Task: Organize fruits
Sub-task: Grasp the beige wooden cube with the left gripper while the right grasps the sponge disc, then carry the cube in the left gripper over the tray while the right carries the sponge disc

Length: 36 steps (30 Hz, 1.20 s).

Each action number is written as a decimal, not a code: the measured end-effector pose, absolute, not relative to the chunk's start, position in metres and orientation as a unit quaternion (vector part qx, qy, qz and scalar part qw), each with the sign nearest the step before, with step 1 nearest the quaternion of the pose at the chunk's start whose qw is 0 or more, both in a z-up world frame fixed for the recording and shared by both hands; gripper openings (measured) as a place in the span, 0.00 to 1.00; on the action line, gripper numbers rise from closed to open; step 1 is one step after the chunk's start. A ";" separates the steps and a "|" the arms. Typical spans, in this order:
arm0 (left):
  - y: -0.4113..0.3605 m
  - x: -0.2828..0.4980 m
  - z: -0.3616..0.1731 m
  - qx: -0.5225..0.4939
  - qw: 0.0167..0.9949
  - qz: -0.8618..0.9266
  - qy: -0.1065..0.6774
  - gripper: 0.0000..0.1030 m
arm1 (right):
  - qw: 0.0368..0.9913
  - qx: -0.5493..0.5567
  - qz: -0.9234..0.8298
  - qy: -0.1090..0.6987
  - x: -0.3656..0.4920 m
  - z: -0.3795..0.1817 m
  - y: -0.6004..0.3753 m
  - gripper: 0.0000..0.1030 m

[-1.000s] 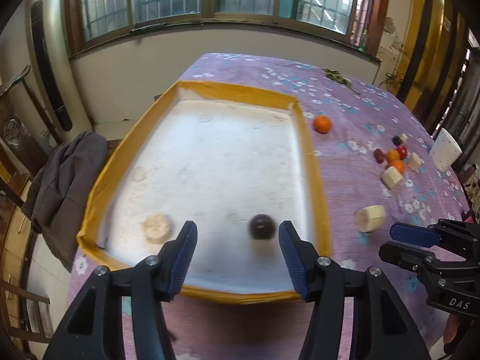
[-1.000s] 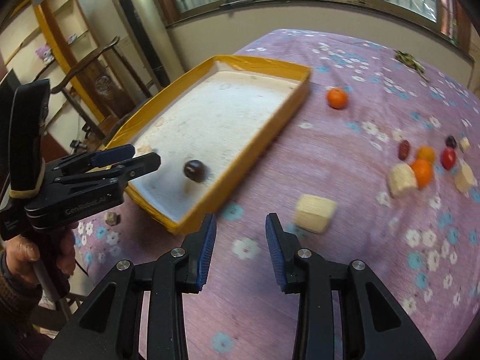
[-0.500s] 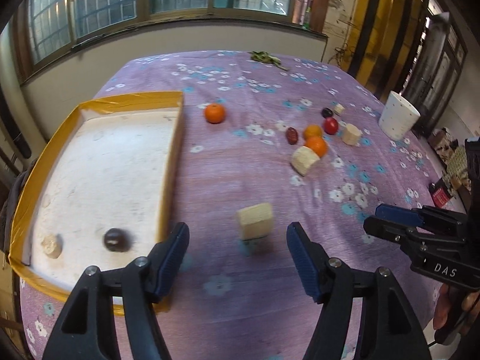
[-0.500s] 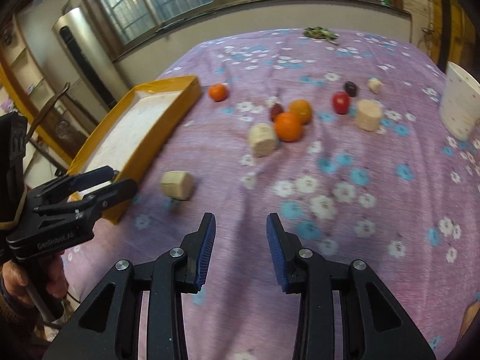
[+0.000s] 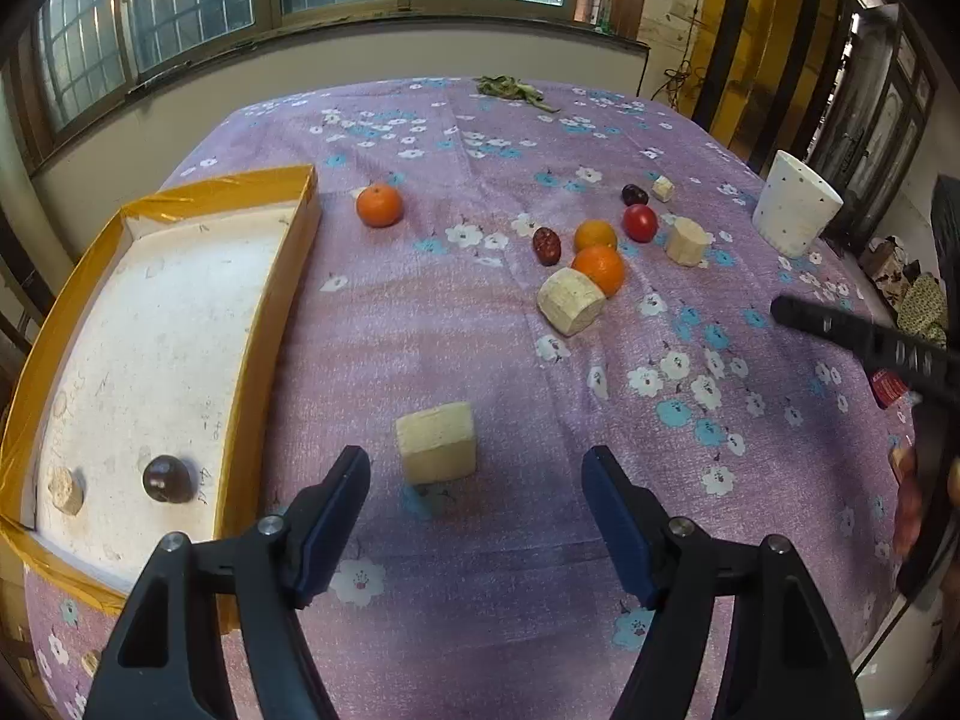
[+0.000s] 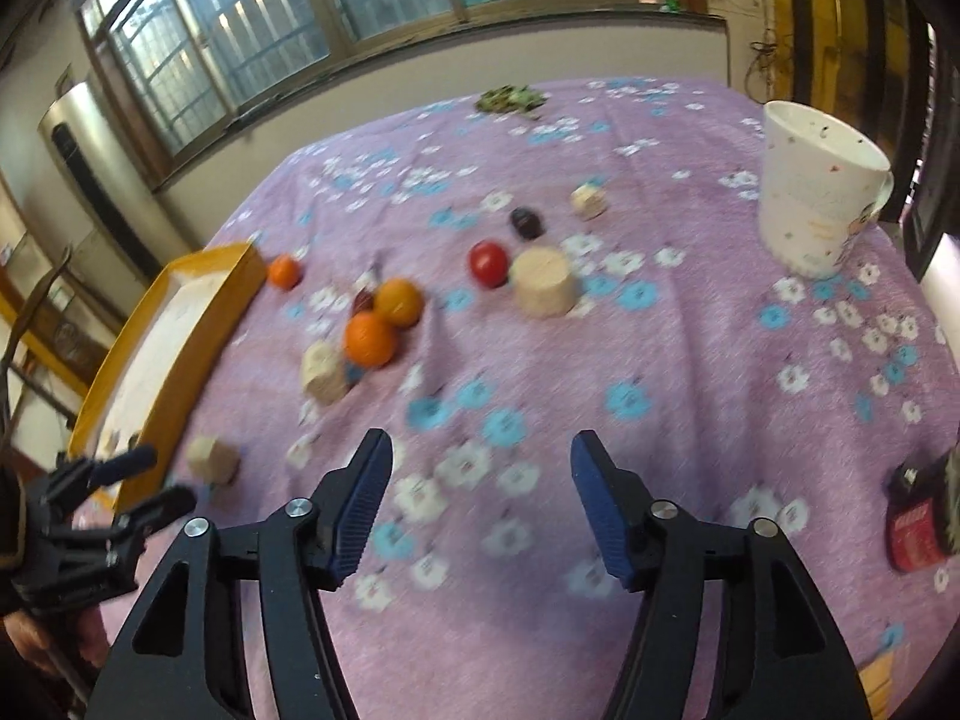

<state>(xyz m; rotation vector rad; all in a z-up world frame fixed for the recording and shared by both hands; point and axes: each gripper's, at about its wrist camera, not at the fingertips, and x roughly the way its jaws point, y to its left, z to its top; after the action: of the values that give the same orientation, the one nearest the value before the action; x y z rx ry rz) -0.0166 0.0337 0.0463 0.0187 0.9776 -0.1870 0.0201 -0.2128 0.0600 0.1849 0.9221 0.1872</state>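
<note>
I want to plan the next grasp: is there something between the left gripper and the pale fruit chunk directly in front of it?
Nothing visible. The left gripper stands open, and only bare tablecloth lies between it and the pale chunk.

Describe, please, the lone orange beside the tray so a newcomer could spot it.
Start at the yellow-rimmed tray on the purple cloth. Just off its far corner sits one orange, alone, unlike the two oranges clustered among other pieces farther right.
</note>
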 end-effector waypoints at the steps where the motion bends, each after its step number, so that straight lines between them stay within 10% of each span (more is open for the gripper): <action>1: 0.035 -0.016 0.044 0.006 0.877 -0.088 0.472 0.73 | 0.889 0.087 0.086 0.442 0.026 0.060 -0.217 0.61; 17: 0.044 0.001 0.026 -0.030 0.862 -0.049 0.504 0.73 | 0.873 0.011 0.098 0.477 0.125 0.021 -0.211 0.60; 25: 0.046 0.016 0.014 -0.059 0.852 -0.053 0.518 0.73 | 0.874 -0.022 0.105 0.473 0.130 0.012 -0.205 0.36; 30: 0.046 0.022 0.011 -0.060 0.858 -0.056 0.507 0.36 | 0.877 -0.011 0.115 0.467 0.115 0.018 -0.207 0.36; 36: 0.049 0.022 0.013 -0.072 0.858 -0.078 0.503 0.35 | 0.880 -0.007 0.121 0.459 0.087 0.031 -0.206 0.36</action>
<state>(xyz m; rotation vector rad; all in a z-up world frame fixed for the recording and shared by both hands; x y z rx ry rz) 0.0217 0.0493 0.0126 -0.1513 1.0564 -0.1642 0.0867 -0.2061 0.0313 -0.0139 0.9567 0.2529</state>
